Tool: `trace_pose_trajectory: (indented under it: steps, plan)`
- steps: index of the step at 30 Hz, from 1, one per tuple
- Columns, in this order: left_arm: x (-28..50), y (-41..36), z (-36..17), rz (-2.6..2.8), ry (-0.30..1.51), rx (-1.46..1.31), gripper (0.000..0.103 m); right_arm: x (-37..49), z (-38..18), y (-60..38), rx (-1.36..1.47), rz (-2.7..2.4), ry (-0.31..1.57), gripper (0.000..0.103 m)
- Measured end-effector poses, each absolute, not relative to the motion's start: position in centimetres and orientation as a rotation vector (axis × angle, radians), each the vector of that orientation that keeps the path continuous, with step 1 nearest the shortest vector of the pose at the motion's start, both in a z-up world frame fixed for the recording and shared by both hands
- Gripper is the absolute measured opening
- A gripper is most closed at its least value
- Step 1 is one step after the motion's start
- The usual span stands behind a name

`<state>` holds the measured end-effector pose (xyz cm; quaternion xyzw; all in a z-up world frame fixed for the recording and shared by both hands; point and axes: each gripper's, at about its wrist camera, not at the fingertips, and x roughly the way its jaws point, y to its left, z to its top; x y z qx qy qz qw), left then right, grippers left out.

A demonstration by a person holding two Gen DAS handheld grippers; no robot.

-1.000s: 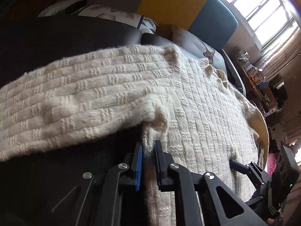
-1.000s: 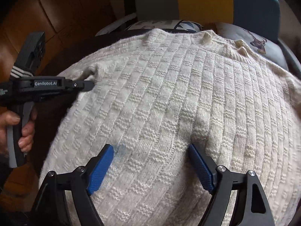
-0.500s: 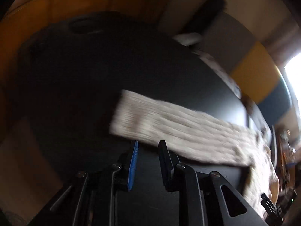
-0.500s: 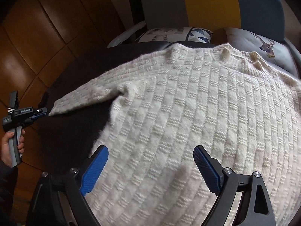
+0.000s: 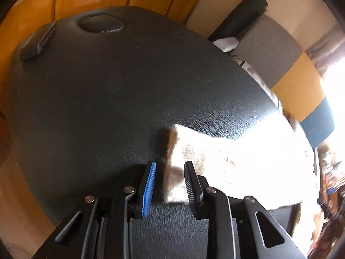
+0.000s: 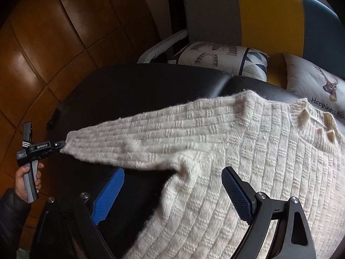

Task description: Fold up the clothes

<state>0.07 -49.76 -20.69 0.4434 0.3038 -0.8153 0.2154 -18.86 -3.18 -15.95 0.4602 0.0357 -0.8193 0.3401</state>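
A cream knitted sweater (image 6: pixel 269 161) lies front up on a black leather seat (image 6: pixel 140 90). Its sleeve (image 6: pixel 151 138) stretches straight out to the left. My left gripper (image 6: pixel 59 145) is shut on the sleeve cuff, held by a person's hand (image 6: pixel 25 177). In the left wrist view the cuff (image 5: pixel 173 179) sits between the narrow-set fingers of the left gripper (image 5: pixel 170 166), and the rest of the sweater (image 5: pixel 237 161) is washed out by glare. My right gripper (image 6: pixel 172 172) hangs wide open just above the sweater's armpit, with nothing between its pads.
Two printed cushions, one with a cat (image 6: pixel 215 56) and one with a deer (image 6: pixel 319 86), lean on a grey, yellow and blue sofa back (image 6: pixel 258 17) behind the seat. Wooden floor (image 6: pixel 54 43) surrounds the seat's left side. Bare black leather (image 5: pixel 107 97) extends beyond the cuff.
The left gripper has drawn the sleeve off the sweater's body and out to the left until it lies straight. The right gripper has pulled back, staying open.
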Motion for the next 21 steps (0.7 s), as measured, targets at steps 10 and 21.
trace_pose_trajectory:
  steps: [10,21]
  plan:
    - [-3.0,-47.3,-21.0,-2.184,0.396,1.232,0.003,-23.4,-19.9,-3.9,1.377,-2.179,0.203,0.093]
    - [-6.5,-48.9,-21.4,-2.114,0.448,1.281,0.006,-22.6,-21.7,-3.5,1.359,-2.217,0.267,0.103]
